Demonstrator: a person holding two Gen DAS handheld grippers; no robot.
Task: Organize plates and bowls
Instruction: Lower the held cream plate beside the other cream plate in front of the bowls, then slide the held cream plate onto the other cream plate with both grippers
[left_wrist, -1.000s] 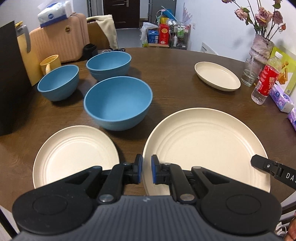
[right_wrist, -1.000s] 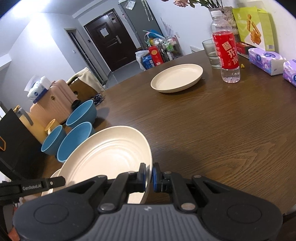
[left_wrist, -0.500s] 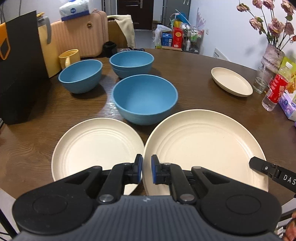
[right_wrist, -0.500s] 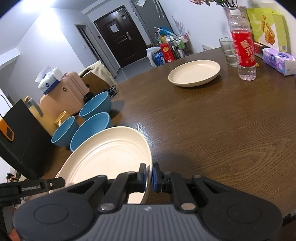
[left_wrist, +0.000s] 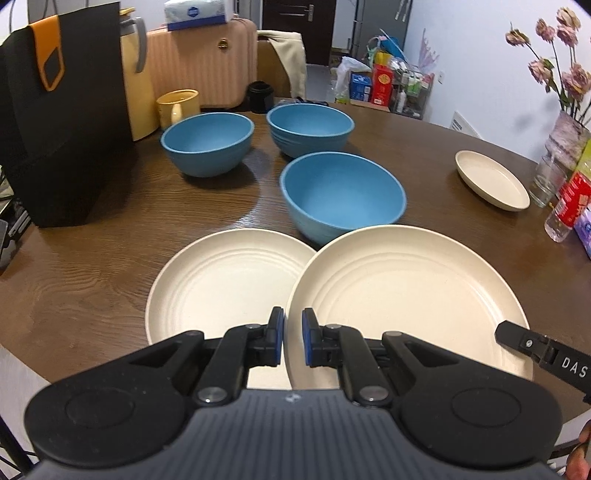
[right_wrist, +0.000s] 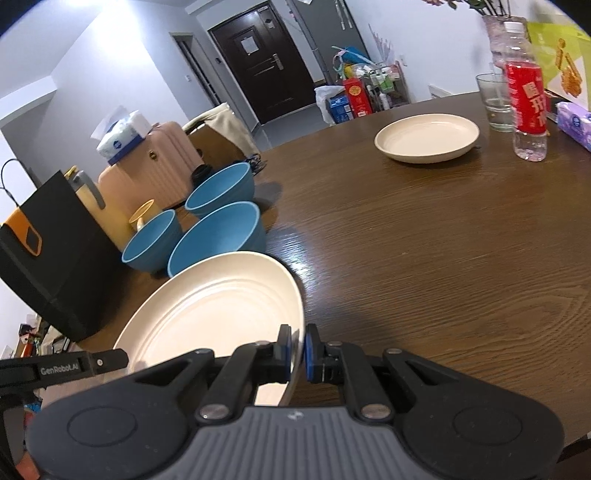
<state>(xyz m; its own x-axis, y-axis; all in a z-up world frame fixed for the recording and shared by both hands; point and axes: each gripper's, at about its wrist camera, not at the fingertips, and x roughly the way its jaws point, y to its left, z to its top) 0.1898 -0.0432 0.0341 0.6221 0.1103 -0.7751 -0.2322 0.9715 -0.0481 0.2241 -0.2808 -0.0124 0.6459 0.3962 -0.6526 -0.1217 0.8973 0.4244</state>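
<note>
A large cream plate (left_wrist: 406, 295) hangs a little above the brown table (left_wrist: 92, 266), gripped at two opposite rims. My left gripper (left_wrist: 293, 339) is shut on its near-left rim, and my right gripper (right_wrist: 297, 349) is shut on its right rim (right_wrist: 295, 295). The plate's left edge overlaps a second cream plate (left_wrist: 221, 284) lying flat on the table. Behind them stand three blue bowls (left_wrist: 343, 192), (left_wrist: 207, 140), (left_wrist: 310, 125). A smaller, deeper cream plate (left_wrist: 491, 181) sits at the far right, also in the right wrist view (right_wrist: 426, 136).
A black bag (left_wrist: 62, 129), a yellow jug and a yellow mug (left_wrist: 177, 107) stand at the table's left. A red-labelled bottle (right_wrist: 526, 103), a glass (right_wrist: 495, 99), a flower vase (left_wrist: 567, 140) and tissue packs line the right side. The table edge runs just below the grippers.
Both grippers have carried the large plate leftward across the table. Its left rim now overlaps the second cream plate, and the bowls sit more centrally in the left wrist view.
</note>
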